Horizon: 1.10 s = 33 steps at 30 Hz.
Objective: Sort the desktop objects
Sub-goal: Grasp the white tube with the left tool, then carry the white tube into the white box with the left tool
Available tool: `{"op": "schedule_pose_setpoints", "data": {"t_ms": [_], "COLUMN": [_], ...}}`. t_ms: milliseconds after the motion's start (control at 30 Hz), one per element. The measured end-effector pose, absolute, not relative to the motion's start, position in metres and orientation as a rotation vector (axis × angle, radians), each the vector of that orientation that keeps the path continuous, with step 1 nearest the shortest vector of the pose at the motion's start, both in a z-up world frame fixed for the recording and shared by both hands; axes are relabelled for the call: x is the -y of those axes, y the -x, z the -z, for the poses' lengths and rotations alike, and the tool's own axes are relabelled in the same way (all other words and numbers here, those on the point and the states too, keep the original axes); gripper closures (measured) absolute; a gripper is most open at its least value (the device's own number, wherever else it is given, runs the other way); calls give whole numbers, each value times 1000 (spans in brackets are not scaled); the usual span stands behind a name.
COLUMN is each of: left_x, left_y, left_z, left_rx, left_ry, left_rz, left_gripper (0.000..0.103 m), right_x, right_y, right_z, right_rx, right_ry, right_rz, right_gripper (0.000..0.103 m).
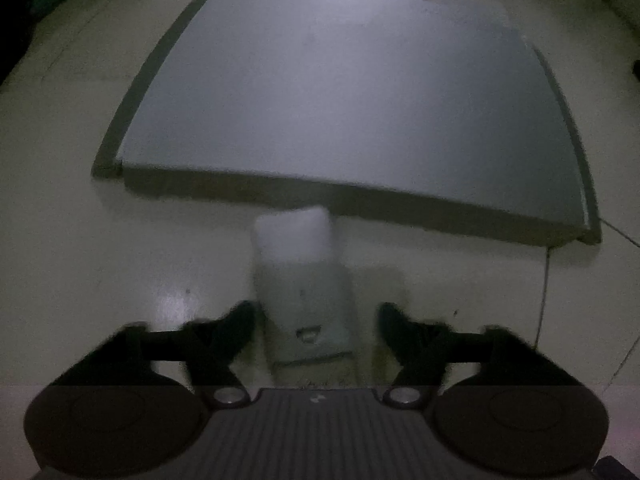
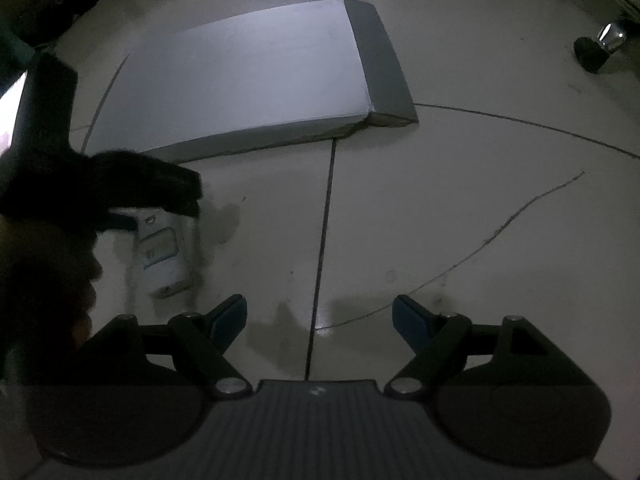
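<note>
1. A large flat grey board (image 1: 340, 100) lies on the pale tiled floor (image 1: 80, 240); every place below is given relative to it.
2. A small white packet (image 1: 302, 280) lies on the floor just beside the board's near edge, its far end close to that edge or under its shadow; whether the two touch cannot be told.
3. The packet lies lengthwise, pointing away from the board toward the left gripper (image 1: 316, 320), and a small dark mark shows near its end farthest from the board.
4. The left gripper hangs over the packet on the side away from the board, pointing steeply down at the floor.
5. Its two dark fingers (image 1: 240, 320) straddle the packet's near end. The one on the left in the left wrist view is at the packet's side, while a gap shows on the other side, so the jaws are apart and not clamped.
6. The picture is blurred there, so whether that finger touches the packet cannot be told.
7. In the right wrist view the packet (image 2: 162, 252) lies in front of the board (image 2: 240, 76) below its near edge, with the left gripper (image 2: 148, 192) as a dark shape over the end nearer the board.
8. The right gripper (image 2: 320, 320) hovers over bare floor, farther out from the board than the packet, jaws wide apart with nothing between them.
9. A dark tile seam (image 2: 324, 240) runs from the board's near edge down between the right gripper's blue fingertips (image 2: 408, 320).
</note>
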<state>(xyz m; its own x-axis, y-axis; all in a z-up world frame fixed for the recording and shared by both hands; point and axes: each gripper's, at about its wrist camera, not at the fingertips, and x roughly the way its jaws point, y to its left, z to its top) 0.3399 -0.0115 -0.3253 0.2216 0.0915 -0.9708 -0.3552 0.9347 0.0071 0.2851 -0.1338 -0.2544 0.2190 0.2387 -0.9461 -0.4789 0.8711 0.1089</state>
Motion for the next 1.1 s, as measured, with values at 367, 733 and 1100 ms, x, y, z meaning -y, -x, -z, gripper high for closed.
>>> {"op": "schedule_pose_setpoints", "data": {"t_ms": [367,733,1100], "left_x": [1,-19,-35], "left_y": [-332,-322,-262], "left_z": [309,207,121], "left_rx": [-1308,-1238,-1239], "left_ry": [267,305,327], "left_rz": [-315,-255,-137], "left_gripper": [63,63,63], "right_x": [135,126,123], "right_y": [-287,-298,-302], "right_z": [251,192,173], "right_rx": [-1266,-1204,-1179], "right_ry": [218,90,131], "right_rz": [-498,-488,-476], "right_gripper": [20,20,20]}}
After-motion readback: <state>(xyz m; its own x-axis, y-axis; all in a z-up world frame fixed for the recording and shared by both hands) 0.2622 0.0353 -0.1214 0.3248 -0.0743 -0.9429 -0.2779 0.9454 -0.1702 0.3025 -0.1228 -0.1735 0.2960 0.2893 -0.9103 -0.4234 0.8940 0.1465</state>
